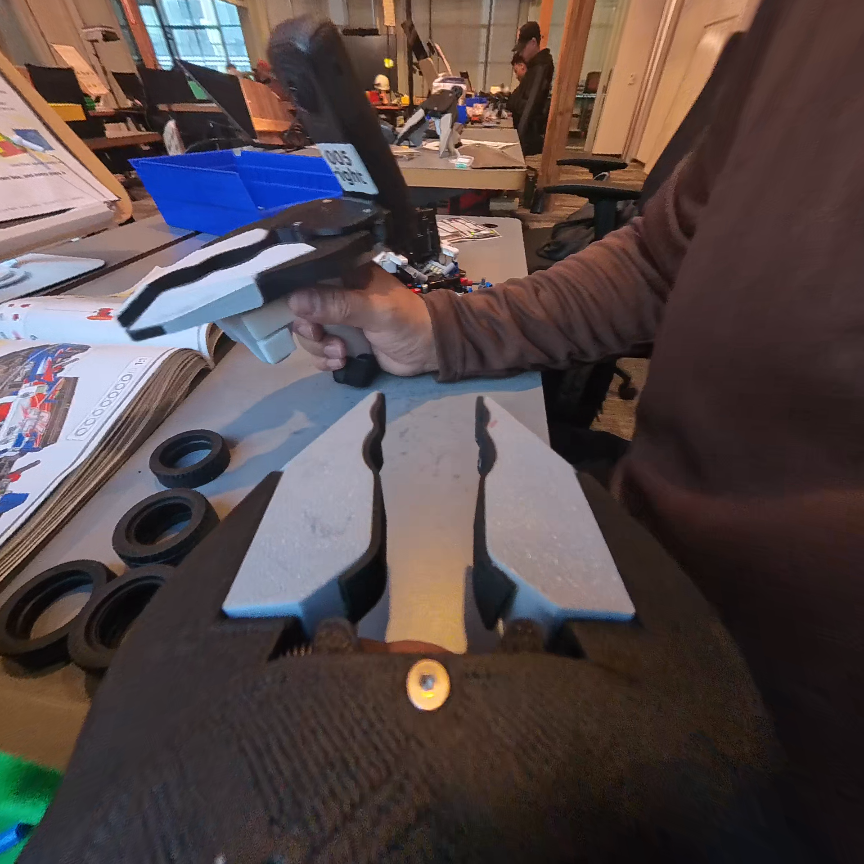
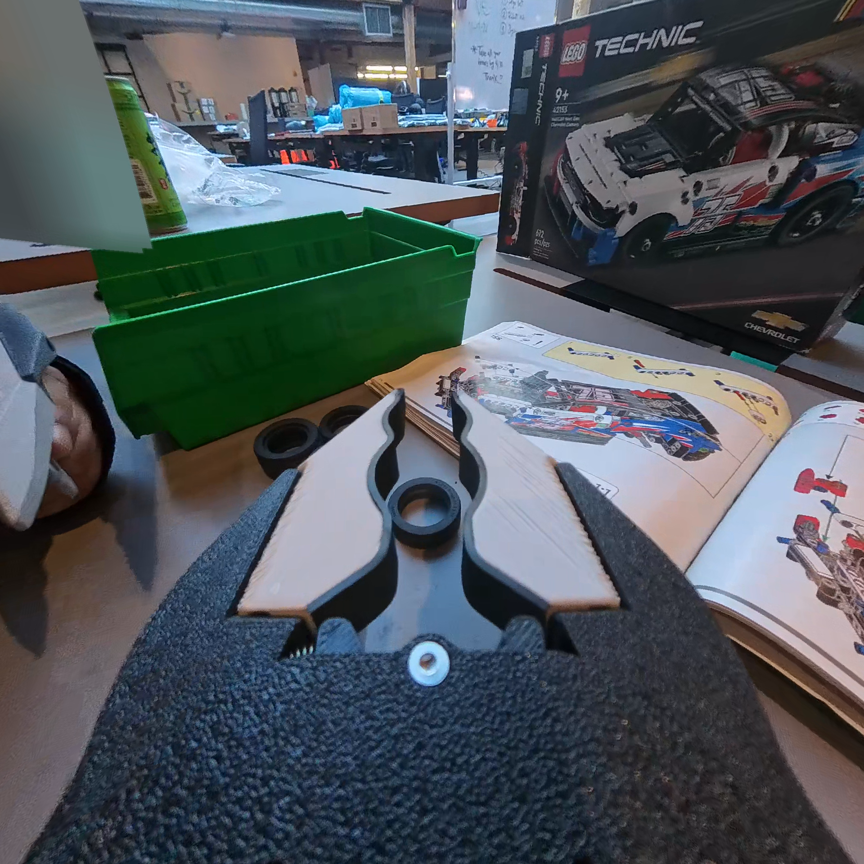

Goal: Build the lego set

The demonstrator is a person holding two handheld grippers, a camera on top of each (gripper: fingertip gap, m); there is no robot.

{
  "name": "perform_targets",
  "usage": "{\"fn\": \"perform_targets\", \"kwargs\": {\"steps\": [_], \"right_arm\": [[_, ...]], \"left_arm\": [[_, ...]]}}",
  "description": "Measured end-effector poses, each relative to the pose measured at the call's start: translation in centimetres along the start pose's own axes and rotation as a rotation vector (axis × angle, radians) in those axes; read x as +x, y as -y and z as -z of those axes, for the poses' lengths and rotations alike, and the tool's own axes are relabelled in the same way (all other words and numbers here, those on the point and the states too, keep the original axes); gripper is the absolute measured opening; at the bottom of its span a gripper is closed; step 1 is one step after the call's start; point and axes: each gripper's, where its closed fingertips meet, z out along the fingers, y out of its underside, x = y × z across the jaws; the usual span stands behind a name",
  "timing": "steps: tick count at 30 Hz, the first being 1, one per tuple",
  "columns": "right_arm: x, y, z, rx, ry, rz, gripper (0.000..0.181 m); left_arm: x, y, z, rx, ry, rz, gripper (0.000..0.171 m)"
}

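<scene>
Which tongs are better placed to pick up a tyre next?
Right. The right tongs are open with one black tyre lying between their fingers. The left tongs are open over bare table.

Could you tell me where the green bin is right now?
In the right wrist view, the green bin sits upper left on the table, behind the black tyres, left of the open instruction booklet.

Black tyres [image 1: 189, 457], green bin [image 2: 280, 327], blue bin [image 1: 234, 187], grey table [image 1: 421, 449]
</scene>
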Motion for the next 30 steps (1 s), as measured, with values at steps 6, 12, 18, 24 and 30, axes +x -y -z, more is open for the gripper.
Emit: {"fn": "perform_targets", "kwargs": {"steps": [6, 12, 18, 24, 30], "right_arm": [[-0.6, 0.0, 0.3, 0.003, 0.014, -0.003, 0.019], [-1.1, 0.1, 0.7, 0.011, 0.024, -0.011, 0.016], [-1.3, -0.2, 0.5, -0.007, 0.037, -0.014, 0.015], [-1.3, -0.1, 0.5, -0.001, 0.045, -0.022, 0.014], [-0.8, 0.1, 0.3, 0.009, 0.048, -0.059, 0.014]], "left_arm": [[1.2, -0.4, 1.1, -0.057, 0.042, 0.077, 0.046], [-2.5, 3.1, 10.0, -0.077, 0.361, 0.029, 0.019], [-11.5, 0.0, 19.2, -0.628, 0.492, -0.019, 0.017], [-13.3, -4.7, 17.0, -0.825, 0.292, 0.040, 0.014], [-13.6, -7.7, 13.1, -0.932, 0.072, -0.170, 0.015]]}}
